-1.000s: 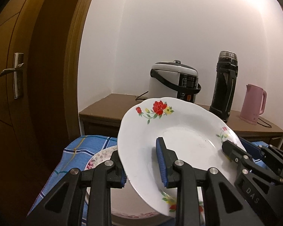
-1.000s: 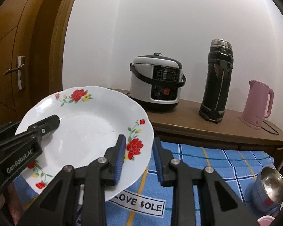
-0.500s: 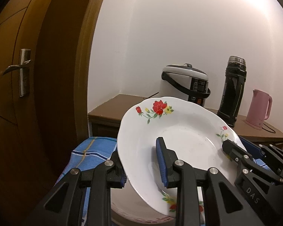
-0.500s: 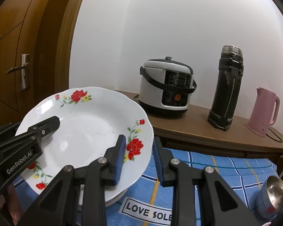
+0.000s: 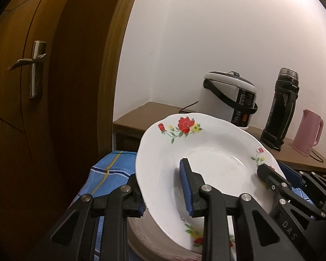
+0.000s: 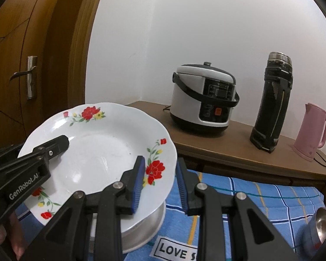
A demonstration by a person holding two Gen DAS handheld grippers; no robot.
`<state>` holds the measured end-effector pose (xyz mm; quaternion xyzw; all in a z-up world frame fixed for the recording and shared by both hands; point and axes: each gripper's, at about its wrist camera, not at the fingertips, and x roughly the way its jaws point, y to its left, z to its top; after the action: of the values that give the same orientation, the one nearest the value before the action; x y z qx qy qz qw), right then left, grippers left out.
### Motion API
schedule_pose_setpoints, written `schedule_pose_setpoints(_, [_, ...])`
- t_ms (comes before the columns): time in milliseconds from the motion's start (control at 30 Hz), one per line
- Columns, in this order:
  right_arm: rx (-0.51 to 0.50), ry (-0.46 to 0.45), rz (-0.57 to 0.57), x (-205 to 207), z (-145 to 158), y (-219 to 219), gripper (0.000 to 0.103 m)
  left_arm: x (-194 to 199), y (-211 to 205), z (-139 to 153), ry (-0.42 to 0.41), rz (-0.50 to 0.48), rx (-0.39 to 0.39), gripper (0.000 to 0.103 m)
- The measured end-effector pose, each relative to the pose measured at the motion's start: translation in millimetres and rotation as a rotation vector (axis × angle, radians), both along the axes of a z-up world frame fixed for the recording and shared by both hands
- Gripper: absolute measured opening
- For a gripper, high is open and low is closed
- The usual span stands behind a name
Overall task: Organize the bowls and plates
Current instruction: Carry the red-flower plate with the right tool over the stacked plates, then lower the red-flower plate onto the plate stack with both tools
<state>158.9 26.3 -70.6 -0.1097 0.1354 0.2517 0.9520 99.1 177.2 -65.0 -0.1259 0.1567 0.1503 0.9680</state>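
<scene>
Right wrist view: right gripper [image 6: 159, 179] fingers pinch the flowered plate [image 6: 102, 150] at four o'clock; left gripper [image 5: 164, 188] fingers pinch its eight o'clock rim.

plate [image 6: 97, 152] above stack of dishes [image 6: 141, 232] on cloth [image 6: 250, 198] | cooker [image 6: 203, 104], flask [image 6: 271, 106], kettle [image 6: 313, 130] left to right on sideboard [image 6: 217, 150] behind | door [image 6: 15, 65] far left (cup [image 6: 321, 224] lower right)

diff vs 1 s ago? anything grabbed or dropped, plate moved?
The floral plate, held by both grippers, has been carried left toward the door: cooker, flask and kettle drift right in both views. It now hangs over the stacked dishes. Unchanged: left gripper and right gripper stay clamped on opposite rims; nothing released.
</scene>
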Motion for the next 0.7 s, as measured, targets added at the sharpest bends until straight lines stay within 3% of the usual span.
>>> schedule_pose_setpoints(700, [0.006,0.031,0.041,19,-14,5,0.029,14,0,-7,0.062,0.019,0.018,0.03])
